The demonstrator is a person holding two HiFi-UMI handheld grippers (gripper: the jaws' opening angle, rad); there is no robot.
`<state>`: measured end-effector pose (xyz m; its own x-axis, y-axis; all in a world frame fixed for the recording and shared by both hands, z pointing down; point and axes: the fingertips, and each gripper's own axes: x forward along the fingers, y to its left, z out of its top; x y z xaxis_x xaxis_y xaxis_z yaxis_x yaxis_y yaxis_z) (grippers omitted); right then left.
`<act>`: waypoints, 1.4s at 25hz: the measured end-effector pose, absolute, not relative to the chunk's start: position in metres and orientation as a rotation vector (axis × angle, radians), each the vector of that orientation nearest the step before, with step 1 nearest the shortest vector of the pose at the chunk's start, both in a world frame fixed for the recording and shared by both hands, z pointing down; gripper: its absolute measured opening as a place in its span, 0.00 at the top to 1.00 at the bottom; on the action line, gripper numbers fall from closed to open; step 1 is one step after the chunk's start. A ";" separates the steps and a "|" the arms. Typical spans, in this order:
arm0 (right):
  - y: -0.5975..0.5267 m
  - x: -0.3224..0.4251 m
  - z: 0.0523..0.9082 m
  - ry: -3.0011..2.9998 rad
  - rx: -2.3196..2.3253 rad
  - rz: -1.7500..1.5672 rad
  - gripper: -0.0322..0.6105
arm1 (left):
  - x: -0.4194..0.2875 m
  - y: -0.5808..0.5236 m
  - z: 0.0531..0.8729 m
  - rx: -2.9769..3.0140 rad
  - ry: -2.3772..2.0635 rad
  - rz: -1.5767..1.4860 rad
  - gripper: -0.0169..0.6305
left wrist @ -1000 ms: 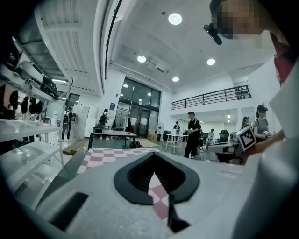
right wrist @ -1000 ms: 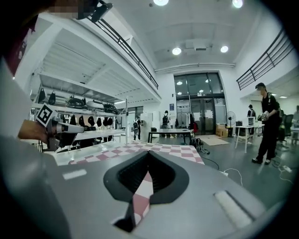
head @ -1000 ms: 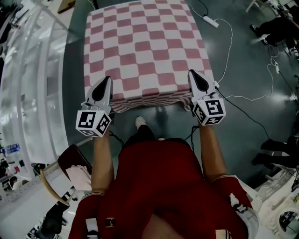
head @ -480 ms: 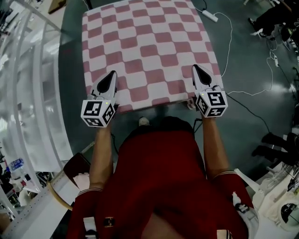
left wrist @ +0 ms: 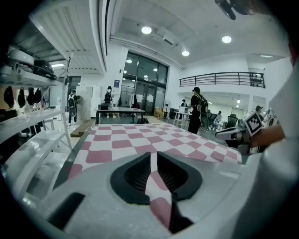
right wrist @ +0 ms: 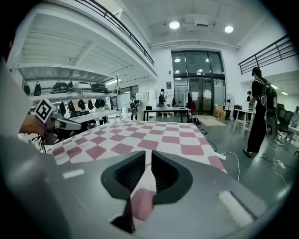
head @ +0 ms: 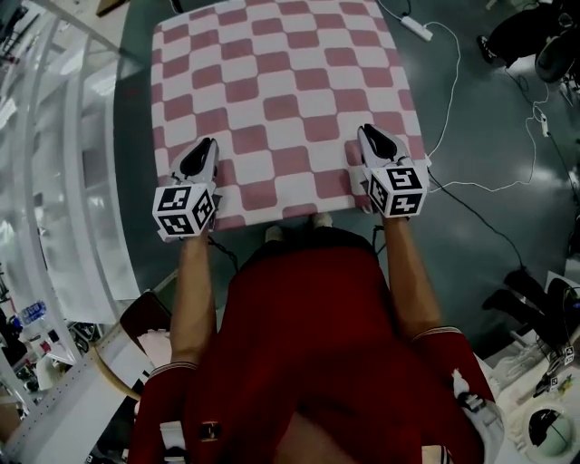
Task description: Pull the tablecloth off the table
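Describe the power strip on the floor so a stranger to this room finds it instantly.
Find the big pink-and-white checked tablecloth in the middle of the head view. Just off its far right corner, on the dark floor, lies the power strip. It is the only short white block there; its neighbours are thin white cables.

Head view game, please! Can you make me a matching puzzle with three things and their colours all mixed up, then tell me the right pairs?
Things:
1. tablecloth
2. shirt
3. power strip

Colours:
A. plain red
B. white
C. pink and white squares

Pairs: 1-C, 2-A, 3-B
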<state>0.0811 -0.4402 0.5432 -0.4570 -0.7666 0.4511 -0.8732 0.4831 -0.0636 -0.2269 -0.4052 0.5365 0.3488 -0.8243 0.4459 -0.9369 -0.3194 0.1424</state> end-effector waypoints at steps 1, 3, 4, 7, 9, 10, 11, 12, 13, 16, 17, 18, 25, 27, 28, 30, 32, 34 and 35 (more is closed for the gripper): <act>-0.444 0.082 0.549 -2.362 1.361 0.421 0.86 | -0.228 -0.407 0.542 2.218 -1.557 0.429 0.89; -0.452 0.084 0.561 -2.331 1.343 0.449 0.80 | -0.232 -0.409 0.554 2.163 -1.573 0.469 0.84; -0.456 0.087 0.567 -2.312 1.337 0.465 0.76 | -0.234 -0.410 0.560 2.135 -1.578 0.494 0.82; -0.465 0.092 0.587 -2.246 1.320 0.519 0.63 | -0.241 -0.411 0.579 2.054 -1.574 0.571 0.73; -0.468 0.094 0.599 -2.204 1.305 0.546 0.57 | -0.245 -0.411 0.591 2.007 -1.562 0.616 0.67; -0.468 0.095 0.603 -2.186 1.298 0.556 0.56 | -0.246 -0.410 0.596 1.987 -1.553 0.637 0.64; -0.469 0.095 0.608 -2.171 1.292 0.563 0.55 | -0.247 -0.410 0.601 1.970 -1.543 0.658 0.63; -0.469 0.095 0.611 -2.158 1.285 0.569 0.54 | -0.248 -0.409 0.606 1.955 -1.533 0.679 0.62; -0.470 0.095 0.615 -2.145 1.280 0.573 0.52 | -0.248 -0.409 0.611 1.941 -1.523 0.698 0.61; -0.472 0.095 0.624 -2.110 1.260 0.579 0.49 | -0.250 -0.409 0.622 1.905 -1.505 0.746 0.60; -0.472 0.095 0.627 -2.100 1.251 0.581 0.48 | -0.251 -0.408 0.626 1.893 -1.501 0.760 0.60; -0.472 0.095 0.630 -2.090 1.241 0.586 0.47 | -0.252 -0.408 0.629 1.882 -1.496 0.772 0.59; -0.472 0.093 0.642 -2.028 1.216 0.632 0.45 | -0.251 -0.407 0.641 1.829 -1.463 0.850 0.58; -0.473 0.093 0.644 -2.021 1.214 0.649 0.45 | -0.251 -0.407 0.642 1.824 -1.458 0.869 0.58; -0.473 0.093 0.645 -2.018 1.212 0.654 0.45 | -0.251 -0.408 0.643 1.823 -1.455 0.876 0.58; -0.473 0.092 0.646 -2.015 1.207 0.661 0.45 | -0.251 -0.408 0.644 1.825 -1.450 0.887 0.58; -0.473 0.092 0.645 -2.020 1.212 0.662 0.46 | -0.250 -0.408 0.644 1.832 -1.446 0.891 0.59; -0.472 0.091 0.644 -2.028 1.223 0.663 0.47 | -0.249 -0.407 0.643 1.842 -1.440 0.895 0.61; -0.471 0.091 0.644 -2.031 1.226 0.664 0.48 | -0.248 -0.408 0.643 1.847 -1.437 0.897 0.61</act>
